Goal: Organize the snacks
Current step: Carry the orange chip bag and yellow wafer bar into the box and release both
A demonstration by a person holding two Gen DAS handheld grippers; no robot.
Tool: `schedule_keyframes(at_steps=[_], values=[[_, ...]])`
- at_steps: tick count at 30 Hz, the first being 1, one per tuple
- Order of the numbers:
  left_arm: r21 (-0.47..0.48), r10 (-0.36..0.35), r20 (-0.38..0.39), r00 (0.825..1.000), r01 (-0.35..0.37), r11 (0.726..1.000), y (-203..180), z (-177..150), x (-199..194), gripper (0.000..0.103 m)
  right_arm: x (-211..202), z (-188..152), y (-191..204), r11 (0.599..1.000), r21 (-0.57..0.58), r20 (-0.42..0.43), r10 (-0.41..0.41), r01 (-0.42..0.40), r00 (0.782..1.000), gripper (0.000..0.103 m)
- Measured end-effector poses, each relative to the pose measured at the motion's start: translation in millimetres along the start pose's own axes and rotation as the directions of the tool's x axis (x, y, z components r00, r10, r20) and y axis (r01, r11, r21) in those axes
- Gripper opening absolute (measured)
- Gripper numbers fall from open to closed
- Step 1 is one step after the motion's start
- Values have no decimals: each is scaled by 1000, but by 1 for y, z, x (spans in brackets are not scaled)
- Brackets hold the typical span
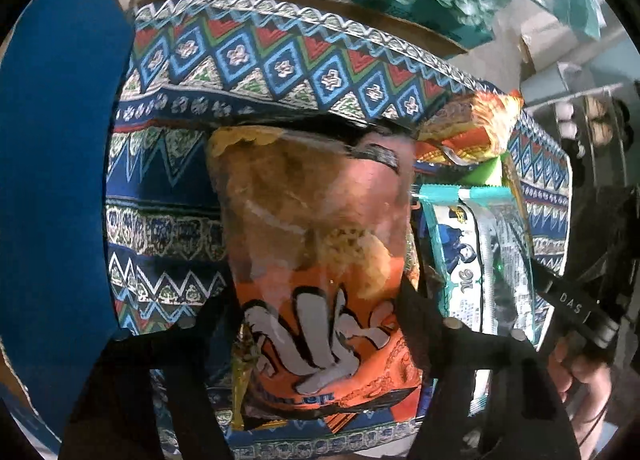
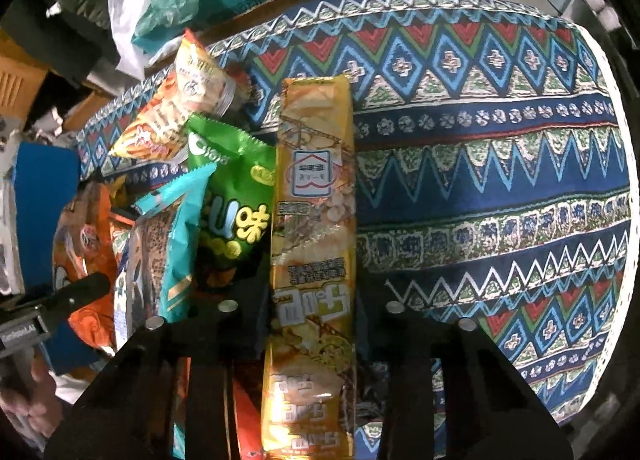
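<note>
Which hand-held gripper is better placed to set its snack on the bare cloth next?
Right hand-held gripper: its yellow packet has open patterned cloth alongside; the left holds the orange bag beside other snacks.

Left tongs (image 1: pixel 320 324) and right tongs (image 2: pixel 312 312) both clamp packets.

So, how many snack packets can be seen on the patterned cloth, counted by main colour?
Orange: 2, the packet in the left gripper and the packet at the back
Green: 1, the packet
Teal and white: 1, the packet
Yellow: 1, the long packet in the right gripper
Total: 5
</note>
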State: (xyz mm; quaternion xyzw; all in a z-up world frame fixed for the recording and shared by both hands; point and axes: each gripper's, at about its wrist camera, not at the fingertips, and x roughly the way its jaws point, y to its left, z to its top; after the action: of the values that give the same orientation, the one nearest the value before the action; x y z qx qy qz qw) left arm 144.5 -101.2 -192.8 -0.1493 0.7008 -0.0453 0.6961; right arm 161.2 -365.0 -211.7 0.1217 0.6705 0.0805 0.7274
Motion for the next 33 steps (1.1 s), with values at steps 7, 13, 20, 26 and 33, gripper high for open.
schedule_keyframes(at_steps=[7,13,20,26,33], values=[[56,1,42,999,-3,998,0,-4,-15,52,-19,-5,4,998,-34,59,-45,47,997,32],[99,12,91,996,-21,995,-9,-11,-27,50,-39,-13,16,993,-65,117,-86,94,989,32],[142,57,170,984,-82,987,-16,-18,-51,50,-63,-19,34,987,-101,190,-101,122,977,31],[147,59,208,976,-91,985,-9,-28,-70,50,-90,-29,51,982,-128,274,-102,142,956,31],[180,74,289,954,-131,975,-6,-39,-103,50,-118,-39,83,976,-175,349,-62,130,935,31]])
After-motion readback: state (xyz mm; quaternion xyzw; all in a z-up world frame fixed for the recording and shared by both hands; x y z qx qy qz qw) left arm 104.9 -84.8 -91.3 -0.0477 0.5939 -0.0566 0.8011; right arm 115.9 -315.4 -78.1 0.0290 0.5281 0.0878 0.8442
